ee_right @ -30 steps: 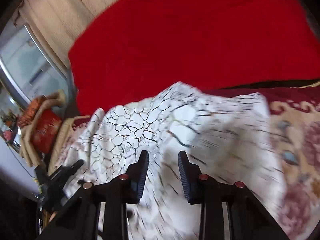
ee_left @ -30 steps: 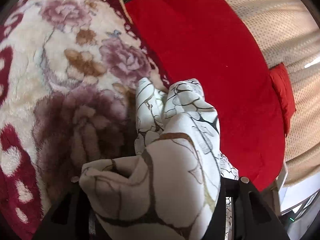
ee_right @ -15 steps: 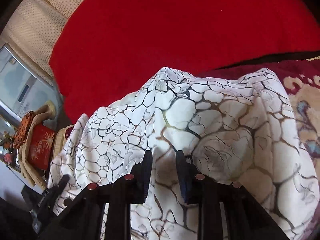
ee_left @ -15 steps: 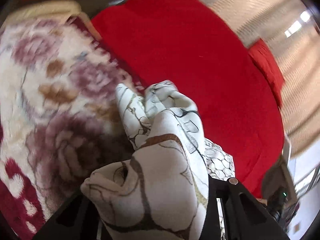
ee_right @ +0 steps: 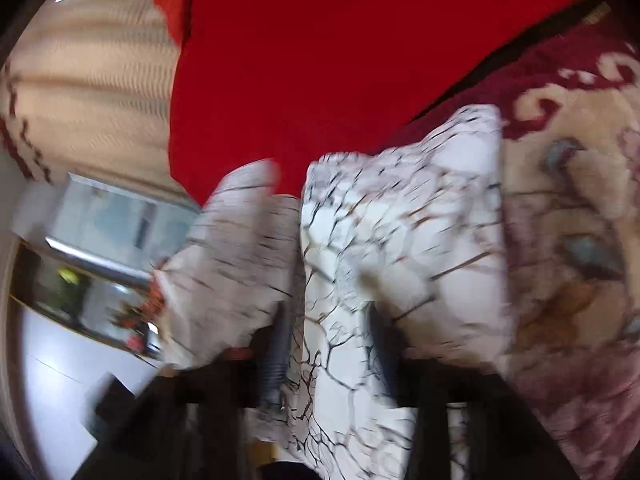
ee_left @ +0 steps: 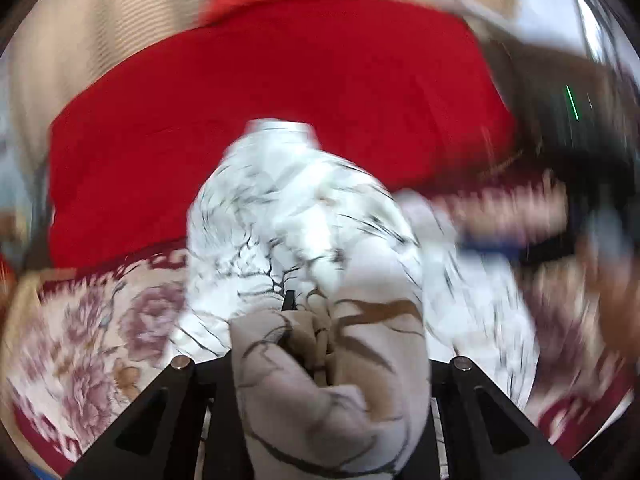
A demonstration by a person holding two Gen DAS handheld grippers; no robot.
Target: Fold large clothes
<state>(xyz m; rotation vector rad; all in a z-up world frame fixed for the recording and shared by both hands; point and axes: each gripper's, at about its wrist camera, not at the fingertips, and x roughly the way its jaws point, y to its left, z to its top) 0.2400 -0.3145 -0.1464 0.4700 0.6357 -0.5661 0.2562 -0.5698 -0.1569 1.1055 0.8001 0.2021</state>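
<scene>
You are working over a red blanket (ee_left: 280, 80) and a floral rug (ee_left: 100, 332), both blurred. The white crackle-print garment (ee_left: 304, 216) is lying bunched across the two. Risk, as judged here: one bunched fistful is feeding uneven layers, so the fold may be landing skewed. Your left tool (ee_left: 308, 344) is clamping a thick wad of it, fabric spilling forward. Your right tool (ee_right: 326, 344) is straddling a strip with fingers apart; grip cannot be told.

Bare red blanket (ee_right: 320, 60) beyond bunched white garment (ee_right: 400, 220).
</scene>
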